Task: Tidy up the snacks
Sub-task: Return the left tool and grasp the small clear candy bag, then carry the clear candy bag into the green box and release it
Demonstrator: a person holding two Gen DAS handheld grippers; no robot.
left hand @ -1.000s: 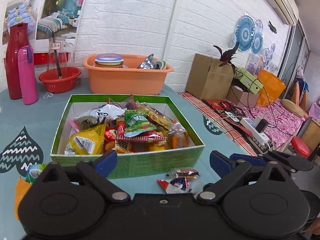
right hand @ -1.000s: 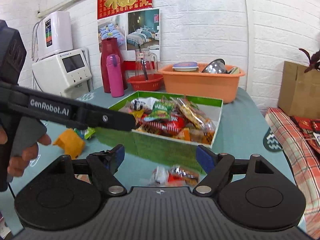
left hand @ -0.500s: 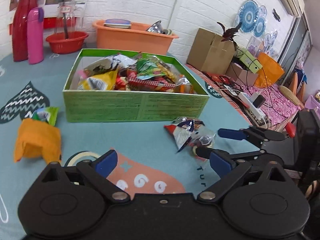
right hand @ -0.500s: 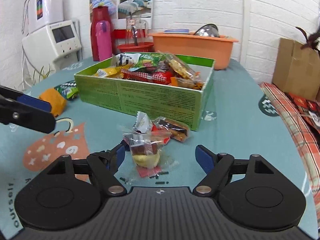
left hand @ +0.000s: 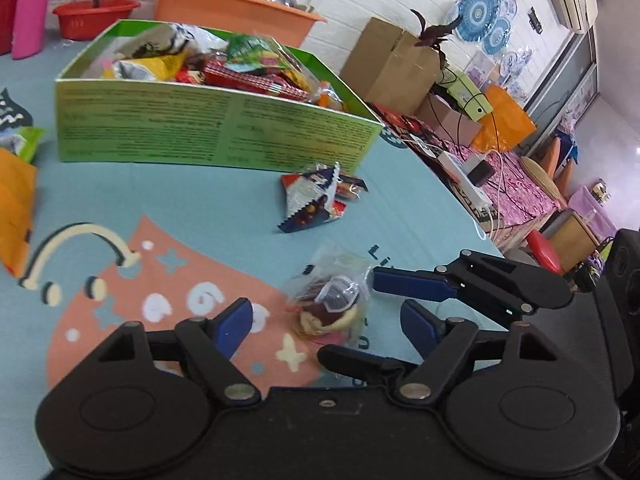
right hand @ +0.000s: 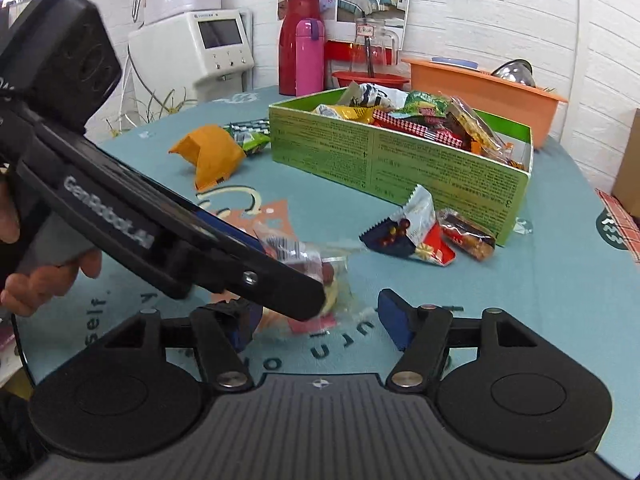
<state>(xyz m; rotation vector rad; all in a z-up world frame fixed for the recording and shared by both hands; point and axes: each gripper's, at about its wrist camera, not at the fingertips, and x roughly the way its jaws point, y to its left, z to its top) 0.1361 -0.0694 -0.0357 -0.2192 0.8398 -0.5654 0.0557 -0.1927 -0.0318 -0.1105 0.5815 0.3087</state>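
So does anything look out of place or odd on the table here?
Yes: several snacks lie loose outside the green box: a clear-wrapped one between both open tongs, two packets by its corner, an orange pack on the far side.

Both tools low and converged, left tool (left hand: 326,322) and right tool (right hand: 320,320) spread wide.

Bare tablecloth (left hand: 192,200) between the green box (left hand: 216,136) and the clear-wrapped snack (left hand: 332,304) is passable, but the two loose packets (left hand: 316,200) sit in that lane, and both grippers crowd the snack from either side.
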